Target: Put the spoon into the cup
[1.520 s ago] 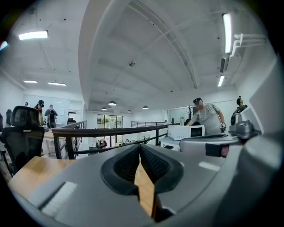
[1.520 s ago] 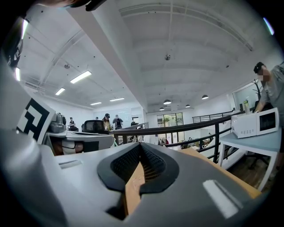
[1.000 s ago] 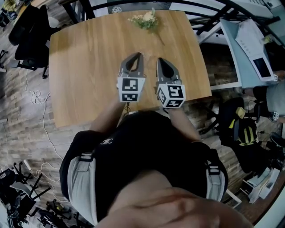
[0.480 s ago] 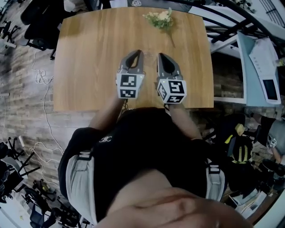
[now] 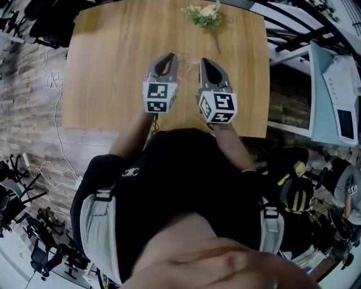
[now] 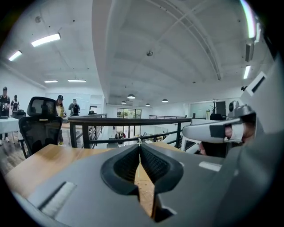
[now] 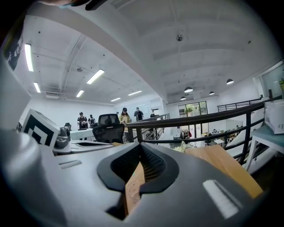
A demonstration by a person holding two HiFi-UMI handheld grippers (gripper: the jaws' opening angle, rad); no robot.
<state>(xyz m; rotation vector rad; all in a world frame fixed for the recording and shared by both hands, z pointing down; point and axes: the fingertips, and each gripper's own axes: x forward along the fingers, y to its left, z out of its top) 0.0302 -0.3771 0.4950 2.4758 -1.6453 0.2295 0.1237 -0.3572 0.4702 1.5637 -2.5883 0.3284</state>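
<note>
Tabletop [image 5: 107,68]: light wood, under both grippers.
Left gripper [image 5: 170,56]: fingers pressed together, holding nothing.
Right gripper [image 5: 203,61]: fingers closed, empty.
Flower sprig [image 5: 204,13]: far edge, well apart from both grippers.
Spoon, cup: not discernible in any view.

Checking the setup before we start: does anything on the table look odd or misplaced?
Nothing is spilled or damaged. The odd part: the table holds only a bunch of flowers at its far edge; no spoon or cup shows. The left gripper and right gripper hang side by side over it, both shut and empty.
</note>
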